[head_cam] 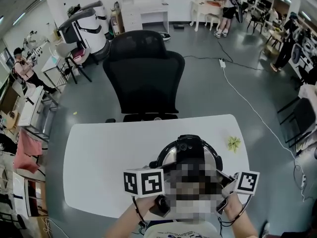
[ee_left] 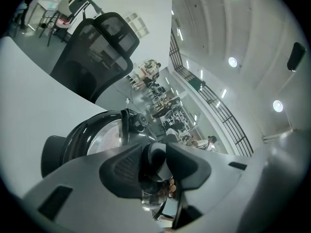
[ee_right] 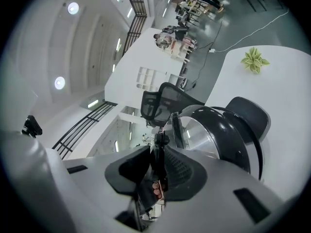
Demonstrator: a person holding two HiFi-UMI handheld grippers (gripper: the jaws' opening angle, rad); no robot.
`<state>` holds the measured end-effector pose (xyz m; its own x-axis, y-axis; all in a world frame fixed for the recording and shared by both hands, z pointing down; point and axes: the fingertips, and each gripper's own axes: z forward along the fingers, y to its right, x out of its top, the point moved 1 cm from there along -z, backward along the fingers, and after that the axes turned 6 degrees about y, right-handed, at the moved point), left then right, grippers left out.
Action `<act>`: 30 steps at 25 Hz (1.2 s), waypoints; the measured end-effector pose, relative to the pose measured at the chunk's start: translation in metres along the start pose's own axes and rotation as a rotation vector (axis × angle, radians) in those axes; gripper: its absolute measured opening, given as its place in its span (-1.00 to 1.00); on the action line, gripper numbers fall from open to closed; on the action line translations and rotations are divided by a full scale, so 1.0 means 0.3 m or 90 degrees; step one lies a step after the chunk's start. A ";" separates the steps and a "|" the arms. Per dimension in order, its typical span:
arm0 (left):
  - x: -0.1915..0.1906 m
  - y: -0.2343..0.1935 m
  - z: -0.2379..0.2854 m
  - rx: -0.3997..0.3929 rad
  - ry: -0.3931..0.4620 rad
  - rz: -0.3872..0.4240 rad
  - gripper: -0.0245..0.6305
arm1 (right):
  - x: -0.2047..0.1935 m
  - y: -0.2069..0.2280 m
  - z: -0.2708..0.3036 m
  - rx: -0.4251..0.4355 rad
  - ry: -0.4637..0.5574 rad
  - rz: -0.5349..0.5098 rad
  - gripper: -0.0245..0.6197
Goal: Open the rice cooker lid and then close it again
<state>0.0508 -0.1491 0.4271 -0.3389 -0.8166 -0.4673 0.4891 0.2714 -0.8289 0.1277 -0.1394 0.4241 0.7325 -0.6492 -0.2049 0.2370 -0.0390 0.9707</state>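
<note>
The black rice cooker (head_cam: 188,150) stands at the near edge of the white table (head_cam: 109,157); a mosaic patch hides its front. Its lid, silver with a black rim (ee_left: 99,140) (ee_right: 206,135), lies just beyond both sets of jaws. Whether it is fully down I cannot tell. My left gripper (ee_left: 154,161) is shut on a rounded black-and-grey part at the lid's front. My right gripper (ee_right: 158,166) is shut on a thin black part of the same front edge. In the head view only their marker cubes, the left (head_cam: 143,182) and the right (head_cam: 246,181), show on either side of the cooker.
A black office chair (head_cam: 143,78) stands against the table's far edge. A small green leafy thing (head_cam: 233,143) (ee_right: 254,59) lies on the table to the cooker's right. A white cable (head_cam: 247,103) runs across the grey floor, and people and furniture stand far off.
</note>
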 end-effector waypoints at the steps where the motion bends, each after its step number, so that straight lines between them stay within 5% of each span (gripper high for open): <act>1: 0.000 0.001 0.001 0.000 -0.003 0.002 -0.47 | 0.000 -0.001 -0.001 0.001 -0.001 0.000 -0.60; 11: -0.024 -0.007 -0.002 -0.004 -0.036 0.007 -0.46 | -0.028 0.006 -0.012 0.004 -0.019 -0.010 -0.58; 30: -0.022 0.030 0.030 -0.049 -0.089 0.076 -0.43 | -0.022 -0.004 -0.059 -0.019 0.072 -0.043 -0.57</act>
<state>0.0647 -0.1459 0.4256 -0.1648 -0.8376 -0.5209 0.4538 0.4045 -0.7940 0.1340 -0.1215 0.4222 0.7814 -0.5558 -0.2835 0.3049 -0.0562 0.9507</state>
